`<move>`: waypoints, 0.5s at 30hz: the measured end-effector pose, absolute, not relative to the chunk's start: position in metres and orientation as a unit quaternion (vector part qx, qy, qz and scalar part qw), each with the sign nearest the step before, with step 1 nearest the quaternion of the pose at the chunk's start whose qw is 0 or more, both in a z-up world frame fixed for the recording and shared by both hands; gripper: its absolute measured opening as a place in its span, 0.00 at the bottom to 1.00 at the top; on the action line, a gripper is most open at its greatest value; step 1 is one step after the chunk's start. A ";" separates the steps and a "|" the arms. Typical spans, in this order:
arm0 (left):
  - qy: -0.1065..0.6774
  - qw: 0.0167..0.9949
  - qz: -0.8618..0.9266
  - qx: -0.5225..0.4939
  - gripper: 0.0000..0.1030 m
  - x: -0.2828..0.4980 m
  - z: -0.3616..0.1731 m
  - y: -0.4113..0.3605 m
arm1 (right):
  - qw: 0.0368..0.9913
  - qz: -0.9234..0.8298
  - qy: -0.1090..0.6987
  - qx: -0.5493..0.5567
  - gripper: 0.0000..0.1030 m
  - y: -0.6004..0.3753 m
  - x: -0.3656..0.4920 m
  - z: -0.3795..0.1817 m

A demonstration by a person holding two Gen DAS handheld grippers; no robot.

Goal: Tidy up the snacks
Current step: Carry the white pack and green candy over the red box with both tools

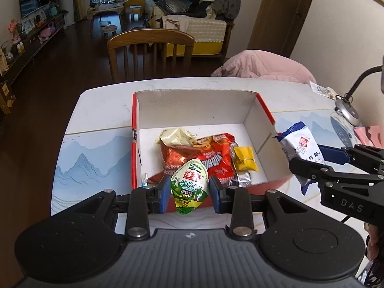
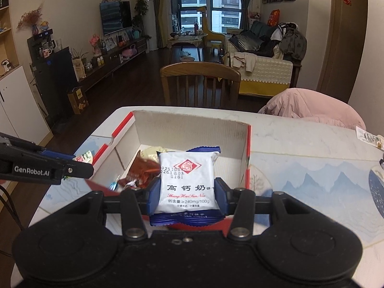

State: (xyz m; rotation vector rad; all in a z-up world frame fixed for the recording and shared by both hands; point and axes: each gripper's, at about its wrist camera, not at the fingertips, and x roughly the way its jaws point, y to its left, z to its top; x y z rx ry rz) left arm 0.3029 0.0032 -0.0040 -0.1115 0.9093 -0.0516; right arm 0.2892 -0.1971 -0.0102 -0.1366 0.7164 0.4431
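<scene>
Green packet (image 1: 189, 187) upright between left jaws; white packet (image 2: 188, 182) upright between right jaws

A white table (image 1: 105, 110) with a mountain-print mat (image 1: 96, 153) carries an open cardboard box (image 1: 192, 105).

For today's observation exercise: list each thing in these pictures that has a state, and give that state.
Left claw: shut on green packet.
Right claw: shut on white packet.
Box: open, partly filled.
Red bag: lying in box.
Yellow sachet: lying in box.
</scene>
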 end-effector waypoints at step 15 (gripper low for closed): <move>0.463 0.886 0.004 -0.034 0.33 0.366 -0.024 0.002 | 0.895 0.210 0.386 -0.075 0.45 -0.191 0.359 -0.035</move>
